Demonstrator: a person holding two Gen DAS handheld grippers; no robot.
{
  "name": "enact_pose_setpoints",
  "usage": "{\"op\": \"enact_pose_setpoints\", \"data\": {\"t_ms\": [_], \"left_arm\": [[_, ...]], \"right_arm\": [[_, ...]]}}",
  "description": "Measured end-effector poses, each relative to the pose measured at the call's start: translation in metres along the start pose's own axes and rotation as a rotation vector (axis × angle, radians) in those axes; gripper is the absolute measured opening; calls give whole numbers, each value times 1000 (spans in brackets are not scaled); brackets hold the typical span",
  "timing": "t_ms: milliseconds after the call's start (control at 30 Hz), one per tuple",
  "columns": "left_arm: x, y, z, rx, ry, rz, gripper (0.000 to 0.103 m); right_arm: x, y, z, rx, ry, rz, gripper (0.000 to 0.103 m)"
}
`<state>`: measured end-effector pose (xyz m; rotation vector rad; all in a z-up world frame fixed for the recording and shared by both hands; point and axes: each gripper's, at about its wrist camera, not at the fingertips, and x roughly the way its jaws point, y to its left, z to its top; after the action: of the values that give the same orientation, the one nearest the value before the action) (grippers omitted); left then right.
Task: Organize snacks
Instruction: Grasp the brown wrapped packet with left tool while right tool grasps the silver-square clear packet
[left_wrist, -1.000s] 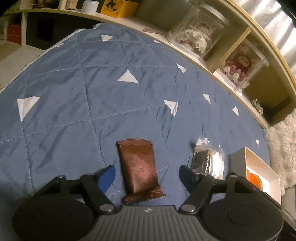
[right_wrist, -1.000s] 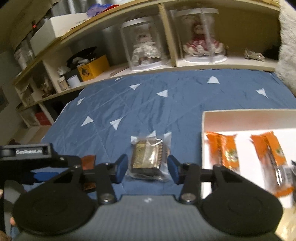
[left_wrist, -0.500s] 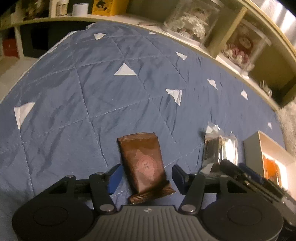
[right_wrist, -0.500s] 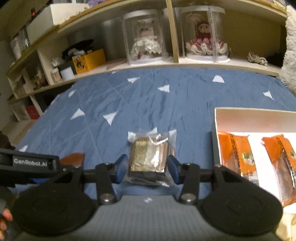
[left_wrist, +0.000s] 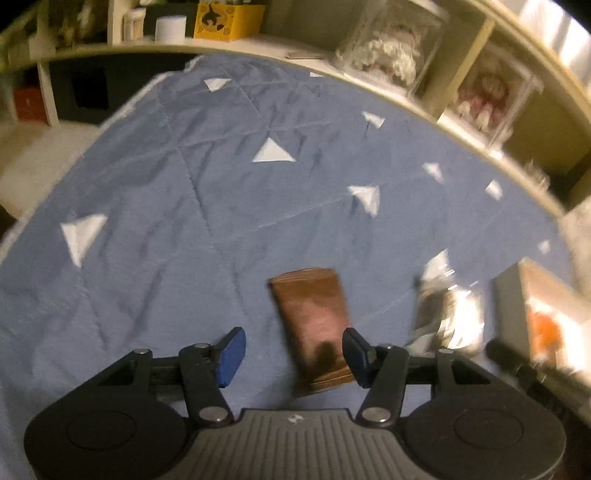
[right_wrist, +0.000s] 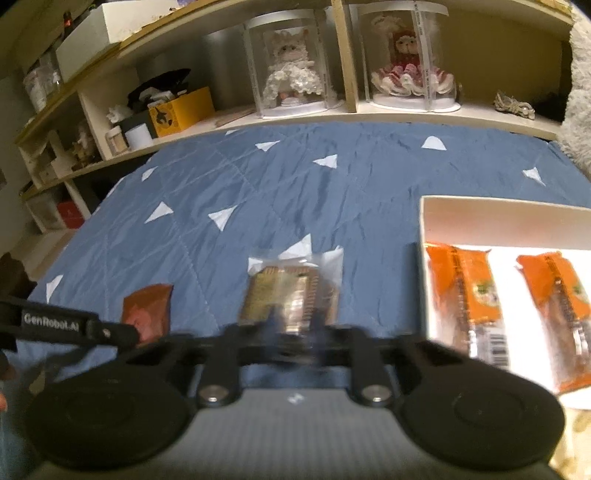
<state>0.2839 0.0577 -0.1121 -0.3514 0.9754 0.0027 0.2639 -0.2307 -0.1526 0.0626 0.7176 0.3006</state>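
R gripper (right_wrist: 293, 332) jaws now pinched on clear cookie pack (right_wrist: 291, 295); L gripper (left_wrist: 293, 350) jaws narrower, straddling brown bar (left_wrist: 314, 325).

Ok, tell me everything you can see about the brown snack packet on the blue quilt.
The brown snack packet is a flat, glossy foil-like pouch with crimped ends and a faint reddish emblem. It lies flat on the blue quilt, between the open fingers of the left gripper, nearer the right finger; contact is unclear in the blur.
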Motion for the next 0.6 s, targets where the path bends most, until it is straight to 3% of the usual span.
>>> {"op": "enact_pose_setpoints", "data": {"t_ms": [167,433,600], "left_arm": [[10,-11,-3,-46,-8,-46,58],[26,-27,-11,84,-57,57,60],[24,-32,-13,211,-31,164,60]], "right_arm": [[-20,-4,9,-8,15,12,3],[-20,-5,12,21,-9,15,7],[-11,-4,10,52,-24,36,34]]}}
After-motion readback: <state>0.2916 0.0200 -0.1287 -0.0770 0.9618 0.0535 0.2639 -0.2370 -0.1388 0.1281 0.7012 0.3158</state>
